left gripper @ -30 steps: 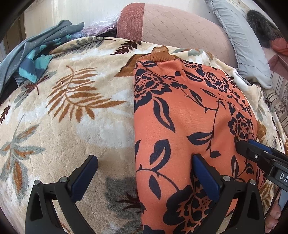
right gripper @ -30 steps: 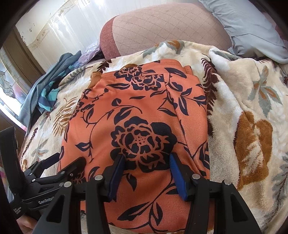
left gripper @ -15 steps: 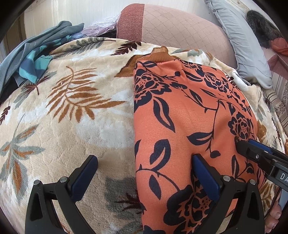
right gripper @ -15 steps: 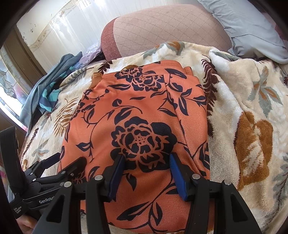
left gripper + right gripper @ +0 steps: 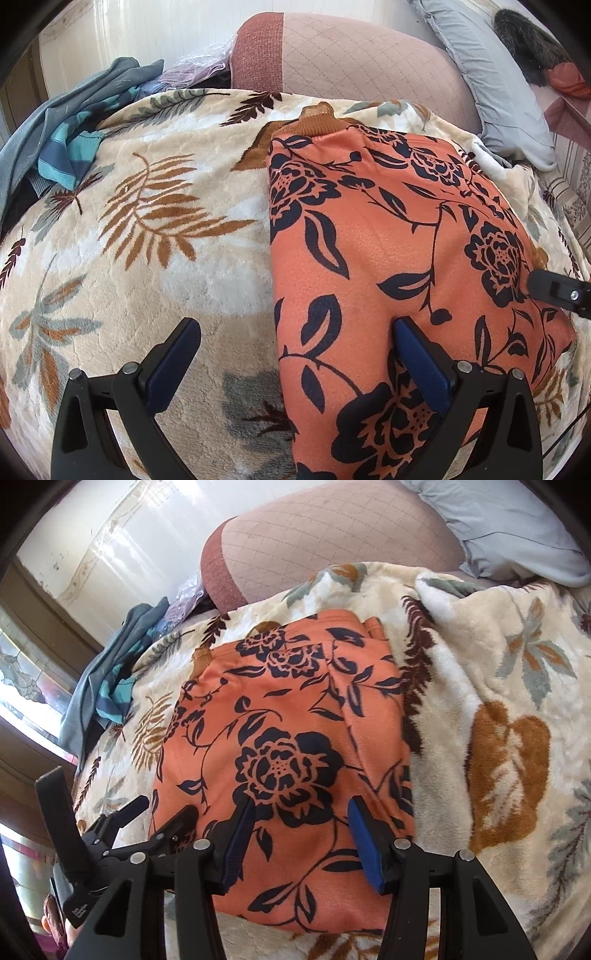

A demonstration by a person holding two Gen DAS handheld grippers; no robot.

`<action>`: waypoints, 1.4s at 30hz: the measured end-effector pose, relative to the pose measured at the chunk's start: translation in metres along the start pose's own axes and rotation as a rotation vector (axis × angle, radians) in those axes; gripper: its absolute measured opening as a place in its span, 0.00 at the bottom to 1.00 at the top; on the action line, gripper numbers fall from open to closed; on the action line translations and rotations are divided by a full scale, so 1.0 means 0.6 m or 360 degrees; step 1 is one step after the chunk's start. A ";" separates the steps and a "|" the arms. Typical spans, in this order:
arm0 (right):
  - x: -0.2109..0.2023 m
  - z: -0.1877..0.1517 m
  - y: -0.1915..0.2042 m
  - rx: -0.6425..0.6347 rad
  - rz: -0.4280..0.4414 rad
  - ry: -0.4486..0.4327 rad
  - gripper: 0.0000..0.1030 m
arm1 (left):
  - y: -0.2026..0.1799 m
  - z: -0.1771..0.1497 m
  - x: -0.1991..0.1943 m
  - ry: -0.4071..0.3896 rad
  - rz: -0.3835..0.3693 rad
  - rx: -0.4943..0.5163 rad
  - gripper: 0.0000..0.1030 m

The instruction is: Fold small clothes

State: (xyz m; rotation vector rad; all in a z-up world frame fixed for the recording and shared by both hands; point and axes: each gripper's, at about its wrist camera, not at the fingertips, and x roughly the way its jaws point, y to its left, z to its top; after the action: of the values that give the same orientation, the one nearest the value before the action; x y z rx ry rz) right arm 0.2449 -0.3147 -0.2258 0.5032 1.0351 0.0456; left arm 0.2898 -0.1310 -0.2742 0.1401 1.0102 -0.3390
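Note:
An orange garment with a dark floral print (image 5: 388,240) lies folded flat on a cream leaf-patterned blanket (image 5: 147,258), a brown ribbed cuff at its far end. My left gripper (image 5: 295,330) is open wide, straddling the garment's left edge with one finger over the cloth and one over the blanket. My right gripper (image 5: 301,810) hovers over the near half of the garment (image 5: 288,720), jaws apart with nothing pinched. The left gripper (image 5: 166,808) also shows in the right wrist view at lower left, held by a hand (image 5: 51,923).
A heap of blue and teal clothes (image 5: 74,140) lies at the blanket's far left. A pink quilted cushion (image 5: 351,55) rises behind, with a grey pillow (image 5: 491,81) to its right. Bare blanket (image 5: 498,720) spreads right of the garment.
My right gripper has drawn back a little toward the right edge of the left wrist view and rolled slightly. The left gripper and the garment have not moved.

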 end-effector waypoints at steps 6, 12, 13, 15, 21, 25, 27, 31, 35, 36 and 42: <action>-0.042 0.001 -0.017 0.0004 -0.0046 -0.0086 0.61 | 0.000 -0.002 -0.003 -0.0005 -0.0001 -0.0004 1.00; -0.060 -0.007 -0.041 0.0061 -0.0065 -0.0095 0.61 | 0.000 -0.003 -0.003 -0.0010 -0.0007 -0.0003 1.00; -0.060 -0.008 -0.043 0.0068 -0.0064 -0.0093 0.61 | 0.000 -0.002 -0.003 -0.0009 -0.0009 -0.0003 1.00; -0.060 -0.010 -0.049 0.0081 -0.0066 -0.0088 0.62 | 0.001 -0.002 -0.002 -0.0006 -0.0011 -0.0007 1.00; -0.057 -0.016 -0.064 0.0142 -0.0036 -0.0080 0.64 | 0.002 0.000 -0.002 0.0000 -0.0017 -0.0013 1.00; -0.056 -0.015 -0.068 0.0161 -0.0014 -0.0078 0.64 | 0.002 0.001 -0.001 0.0003 -0.0022 -0.0018 1.00; -0.055 -0.013 -0.070 0.0174 0.0005 -0.0079 0.64 | 0.003 0.001 -0.002 0.0007 -0.0027 -0.0023 1.00; -0.053 -0.009 -0.077 0.0206 0.0049 -0.0093 0.65 | 0.012 0.016 -0.019 -0.0012 -0.0113 -0.0038 1.00; -0.054 0.002 -0.088 0.0261 0.0103 -0.0131 0.67 | 0.037 0.030 -0.048 -0.0143 -0.0162 -0.0105 1.00; -0.053 0.006 -0.090 0.0276 0.0114 -0.0141 0.69 | 0.042 0.032 -0.048 -0.0149 -0.0172 -0.0119 1.00; -0.038 0.033 -0.100 0.0313 0.0157 -0.0141 0.73 | 0.056 0.035 -0.028 -0.0050 -0.0355 -0.0204 1.00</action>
State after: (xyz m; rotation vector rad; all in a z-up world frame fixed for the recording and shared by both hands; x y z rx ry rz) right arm 0.2376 -0.3815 -0.2245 0.7289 0.9321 0.0088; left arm 0.3100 -0.1013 -0.2501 -0.0943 1.0157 -0.4770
